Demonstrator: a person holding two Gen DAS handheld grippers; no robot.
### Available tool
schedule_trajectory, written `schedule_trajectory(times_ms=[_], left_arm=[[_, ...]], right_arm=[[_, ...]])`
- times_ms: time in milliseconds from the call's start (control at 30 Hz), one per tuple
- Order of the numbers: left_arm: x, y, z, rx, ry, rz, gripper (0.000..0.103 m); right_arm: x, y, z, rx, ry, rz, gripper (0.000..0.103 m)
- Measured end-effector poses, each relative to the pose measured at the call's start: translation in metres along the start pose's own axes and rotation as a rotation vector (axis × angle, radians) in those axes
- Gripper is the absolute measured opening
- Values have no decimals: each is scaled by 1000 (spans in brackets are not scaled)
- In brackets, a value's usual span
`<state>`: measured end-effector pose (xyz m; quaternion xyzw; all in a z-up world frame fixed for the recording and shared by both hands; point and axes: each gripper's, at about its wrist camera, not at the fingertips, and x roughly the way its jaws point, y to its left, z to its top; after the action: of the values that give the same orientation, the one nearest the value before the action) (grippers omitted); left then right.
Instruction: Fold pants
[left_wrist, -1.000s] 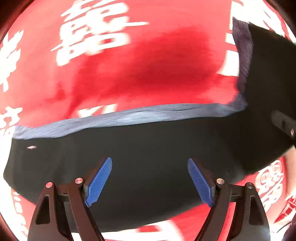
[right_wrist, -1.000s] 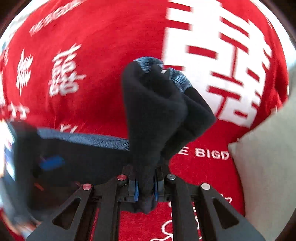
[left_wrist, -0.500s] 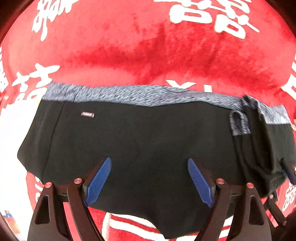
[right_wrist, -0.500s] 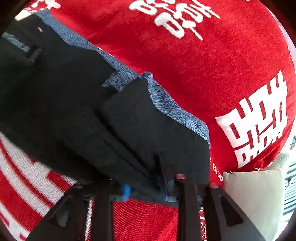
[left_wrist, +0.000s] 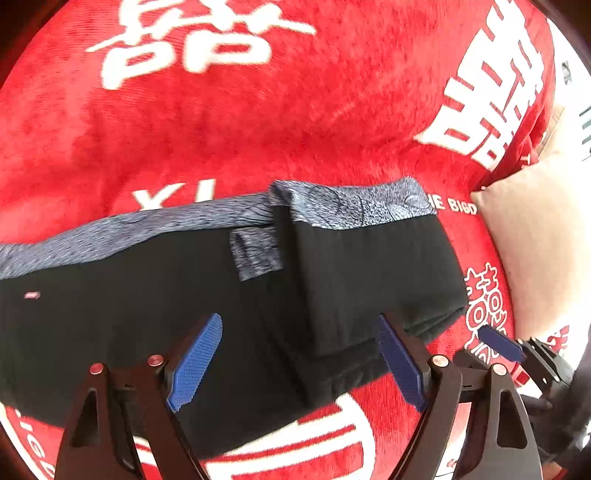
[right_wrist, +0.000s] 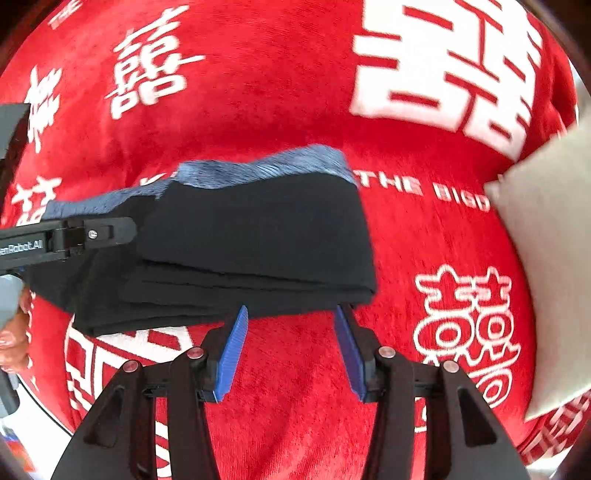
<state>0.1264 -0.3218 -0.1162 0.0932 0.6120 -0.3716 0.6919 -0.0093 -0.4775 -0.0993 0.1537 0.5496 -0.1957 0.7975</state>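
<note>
A red plush blanket printed with white characters and lettering fills both views and carries everything else. On it lie the black pants with a heathered blue-grey waistband, the landmark here: they stretch flat across the blanket, waistband along the far edge, and one end is folded over onto the rest, making a thicker stack of layers with its own strip of waistband on top. A small pale label sits on the black cloth near the unfolded end.

Beyond the folded end of the pants, apart from them, a beige cushion rests on the blanket's edge.

The left gripper hangs over the near half of the pants with its blue ribbed pads spread wide; the cloth shows between them, but neither pad presses on it.

The right gripper is just off the near edge of the folded stack. Its jaws have just been opening and now stand apart with only red blanket between them; the tips of its blue pads reach to the hem, and whether they touch it cannot be told.

At the left rim of the right wrist view, a person's fingers show beside the left gripper's black body.
</note>
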Motion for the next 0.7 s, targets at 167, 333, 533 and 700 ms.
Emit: schedule_trajectory(times_ms=[167,333,533,700], left_arm=[[32,-2,11,-9,95,-75,9],[11,-26,4,69,90,-93,6],[23,-6,-39,-9,135,-48,6],[25,-11,-38,-9,111,-22,6]], right_arm=[[0,-6,-7,58,13,66,35],[-1,-24,-8,114,35,101,23],[-2,-41,-10,166,50,164,23],[8,-73,17,236,-7,260,52]])
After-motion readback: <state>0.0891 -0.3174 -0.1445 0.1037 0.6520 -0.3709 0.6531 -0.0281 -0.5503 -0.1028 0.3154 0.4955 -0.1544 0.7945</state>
